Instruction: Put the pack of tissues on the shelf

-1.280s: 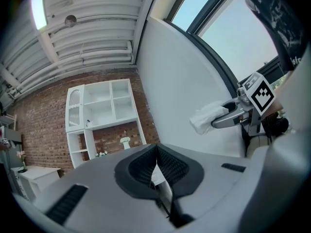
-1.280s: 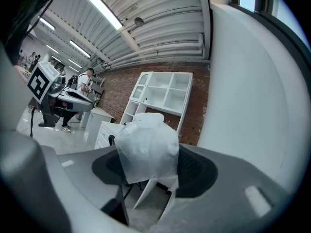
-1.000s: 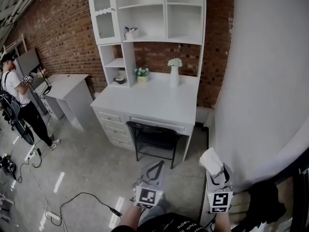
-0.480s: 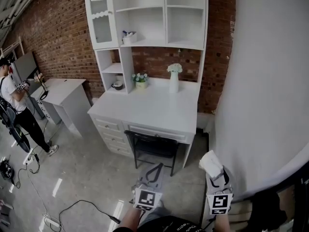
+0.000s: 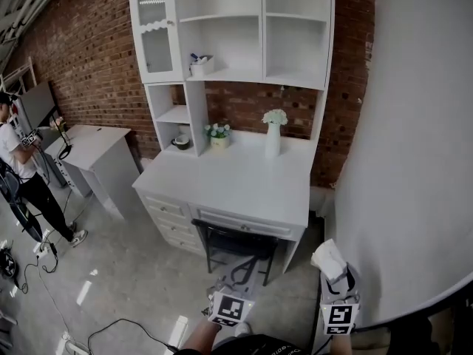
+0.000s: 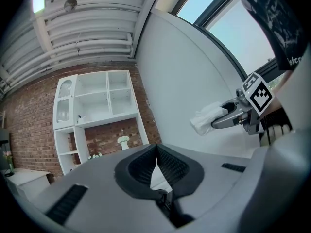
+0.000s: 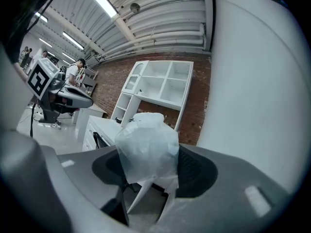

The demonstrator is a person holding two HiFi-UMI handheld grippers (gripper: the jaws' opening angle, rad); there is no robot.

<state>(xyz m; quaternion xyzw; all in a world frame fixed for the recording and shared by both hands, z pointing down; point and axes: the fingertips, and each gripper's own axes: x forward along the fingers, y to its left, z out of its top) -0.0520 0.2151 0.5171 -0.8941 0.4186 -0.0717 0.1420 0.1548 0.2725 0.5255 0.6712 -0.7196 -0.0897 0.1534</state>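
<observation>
No words or numbers are legible; only black-and-white square marker patterns on the left cube (image 5: 228,309) and right cube (image 5: 339,319).

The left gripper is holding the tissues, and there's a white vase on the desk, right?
Not quite. It is the right gripper that holds the tissues, as the right gripper view shows. The left gripper is shut on nothing. The white vase does stand on the desk.
</observation>
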